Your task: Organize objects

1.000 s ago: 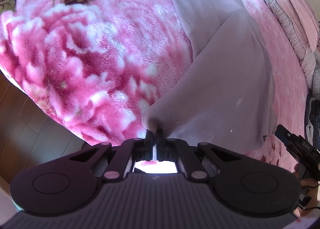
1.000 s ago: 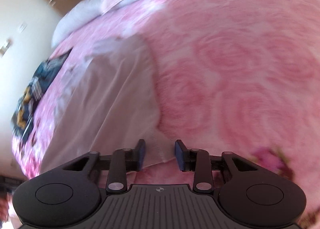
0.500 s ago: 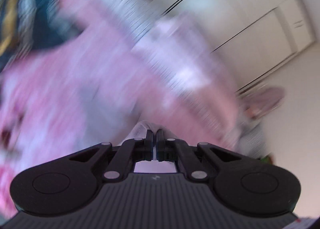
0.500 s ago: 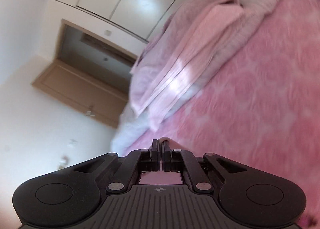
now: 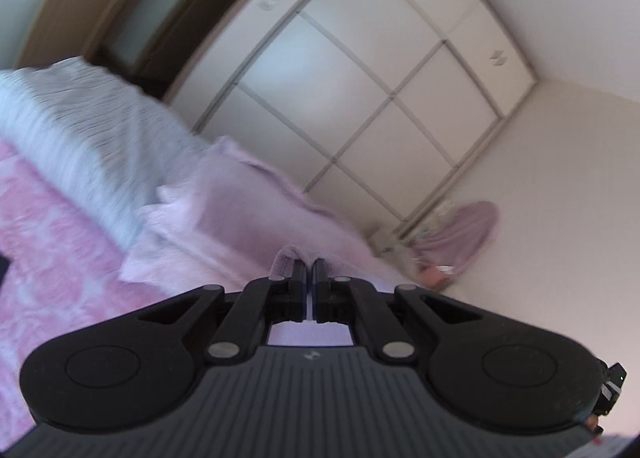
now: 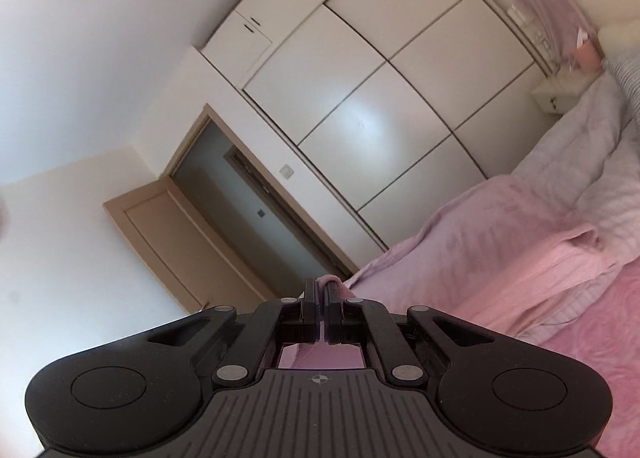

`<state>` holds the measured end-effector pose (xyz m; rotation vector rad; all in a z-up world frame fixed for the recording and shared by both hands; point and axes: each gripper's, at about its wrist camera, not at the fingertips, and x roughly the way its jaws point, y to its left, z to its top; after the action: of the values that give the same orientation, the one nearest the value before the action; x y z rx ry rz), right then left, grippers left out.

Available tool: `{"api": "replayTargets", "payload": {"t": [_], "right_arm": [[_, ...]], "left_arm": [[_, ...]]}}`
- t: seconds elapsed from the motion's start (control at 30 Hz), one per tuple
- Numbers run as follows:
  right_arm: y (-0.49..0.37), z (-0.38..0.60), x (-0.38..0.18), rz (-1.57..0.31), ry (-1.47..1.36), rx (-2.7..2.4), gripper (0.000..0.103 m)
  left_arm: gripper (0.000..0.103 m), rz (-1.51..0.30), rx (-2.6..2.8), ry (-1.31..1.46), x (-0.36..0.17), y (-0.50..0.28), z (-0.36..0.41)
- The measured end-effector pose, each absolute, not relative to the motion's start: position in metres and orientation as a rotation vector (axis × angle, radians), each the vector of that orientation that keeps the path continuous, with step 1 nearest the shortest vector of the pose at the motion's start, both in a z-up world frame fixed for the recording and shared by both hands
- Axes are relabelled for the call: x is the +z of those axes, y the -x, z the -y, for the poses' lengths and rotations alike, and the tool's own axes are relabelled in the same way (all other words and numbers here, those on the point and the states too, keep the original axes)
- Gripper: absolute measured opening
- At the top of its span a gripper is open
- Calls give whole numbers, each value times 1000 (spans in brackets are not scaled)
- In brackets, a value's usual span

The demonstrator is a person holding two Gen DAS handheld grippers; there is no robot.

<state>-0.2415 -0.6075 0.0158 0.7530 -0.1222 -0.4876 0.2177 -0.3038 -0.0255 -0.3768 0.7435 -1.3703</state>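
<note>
Pale pink cloth (image 5: 285,256) is pinched at its edge by the left gripper (image 5: 310,272), jaws pressed together on a small fold that pokes up above the fingertips. Left of it in that view lies the pink floral blanket (image 5: 48,242), with a grey striped quilt (image 5: 80,126) heaped behind and a lilac cover (image 5: 256,210) draped beside it. Past the fingers stands the white wardrobe (image 5: 360,78). Over to the right gripper (image 6: 321,296): jaws clamped tight too, a tuft of the same pink cloth (image 6: 330,281) caught between the pads, more of it showing below the fingers. Behind it, the brown doorway (image 6: 224,226), then the wardrobe (image 6: 380,98), and bedding on the right edge.
</note>
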Motion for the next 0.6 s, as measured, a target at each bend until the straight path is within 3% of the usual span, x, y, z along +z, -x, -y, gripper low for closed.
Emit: {"api": "replayTargets", "payload": {"t": [0.1, 0.2, 0.43, 0.6], "right_arm": [[277, 579, -17, 71, -785, -531, 0], [303, 550, -87, -53, -887, -598, 0], [347, 479, -298, -465, -1214, -795, 0], [365, 436, -369, -686, -1304, -857, 0]], "left_arm": [[0, -740, -1424, 327, -34, -197, 288], [0, -790, -1439, 213, -75, -171, 264], [0, -1068, -1254, -156, -248, -128, 211], [0, -1300, -1096, -337, -352, -110, 164]]}}
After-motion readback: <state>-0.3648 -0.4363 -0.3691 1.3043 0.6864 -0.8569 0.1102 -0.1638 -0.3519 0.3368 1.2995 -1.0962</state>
